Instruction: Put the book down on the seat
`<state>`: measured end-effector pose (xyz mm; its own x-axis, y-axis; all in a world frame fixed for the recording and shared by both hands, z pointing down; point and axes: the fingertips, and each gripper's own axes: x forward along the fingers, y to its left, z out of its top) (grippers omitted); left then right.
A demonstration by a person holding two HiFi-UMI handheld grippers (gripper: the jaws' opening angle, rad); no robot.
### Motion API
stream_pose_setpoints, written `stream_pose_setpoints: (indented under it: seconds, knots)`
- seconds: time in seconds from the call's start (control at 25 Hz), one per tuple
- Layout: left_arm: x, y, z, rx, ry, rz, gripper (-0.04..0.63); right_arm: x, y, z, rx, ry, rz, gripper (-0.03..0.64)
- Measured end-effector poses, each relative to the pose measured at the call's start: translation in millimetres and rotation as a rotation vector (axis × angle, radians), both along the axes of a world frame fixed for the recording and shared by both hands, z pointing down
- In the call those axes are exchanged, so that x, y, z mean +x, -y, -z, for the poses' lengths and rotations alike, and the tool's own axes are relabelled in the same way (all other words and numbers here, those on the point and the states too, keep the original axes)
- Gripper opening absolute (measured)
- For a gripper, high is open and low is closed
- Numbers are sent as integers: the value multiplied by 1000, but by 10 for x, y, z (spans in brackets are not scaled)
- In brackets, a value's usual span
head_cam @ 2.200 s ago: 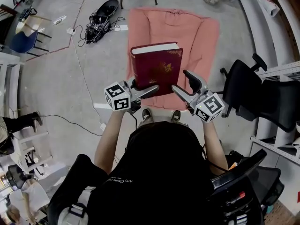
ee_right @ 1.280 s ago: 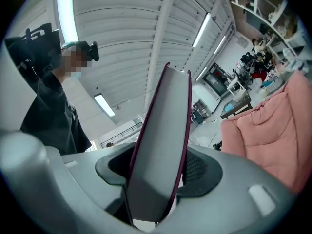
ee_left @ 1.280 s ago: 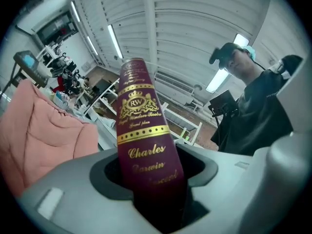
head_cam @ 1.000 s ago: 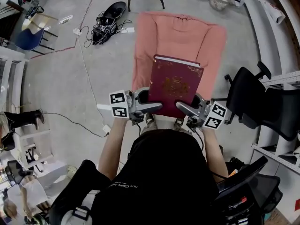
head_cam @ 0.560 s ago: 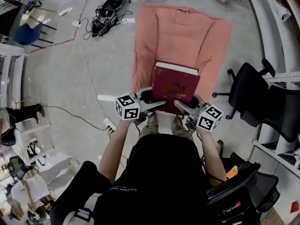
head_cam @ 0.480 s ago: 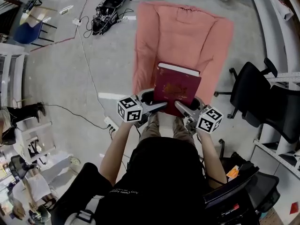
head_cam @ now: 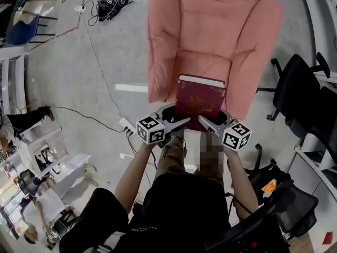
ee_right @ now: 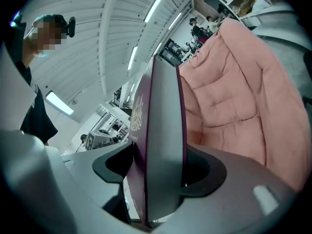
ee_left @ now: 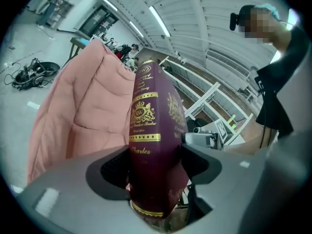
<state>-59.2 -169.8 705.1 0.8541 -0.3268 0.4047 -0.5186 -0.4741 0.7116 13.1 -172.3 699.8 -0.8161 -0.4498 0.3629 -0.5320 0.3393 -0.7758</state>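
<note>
A thick dark-red book (head_cam: 200,96) with gold print lies cover-up over the front of the pink armchair's seat (head_cam: 202,65). Its near edge sits between the two grippers. My left gripper (head_cam: 174,115) is at the spine corner; in the left gripper view the book (ee_left: 153,130) stands between its wide jaws, leaning a little. My right gripper (head_cam: 213,116) is at the opposite corner, and its jaws are opening with the book (ee_right: 163,145) between them. Neither gripper's pads visibly press on the covers. The book's underside is hidden.
The pink armchair's back (head_cam: 210,15) and arms rise around the seat. Black office chairs (head_cam: 300,88) stand to the right. A cable (head_cam: 100,83) runs across the grey floor to a power strip (head_cam: 126,124) on the left. The person's legs are right below the grippers.
The book and both grippers have moved forward from the floor in front of the armchair to over its seat. The book has come lower and closer to the cushion.
</note>
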Motion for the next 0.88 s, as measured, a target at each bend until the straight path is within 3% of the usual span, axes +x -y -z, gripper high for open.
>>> stream_pose_setpoints:
  seconds: [0.4, 0.88]
  knots:
    - [96, 390, -1187, -56, 44, 38, 324, 104, 411, -1213, -10, -7, -60, 344]
    - [356, 1054, -2225, 5, 72, 98, 339, 418, 1023, -2291, 3, 14, -208, 353]
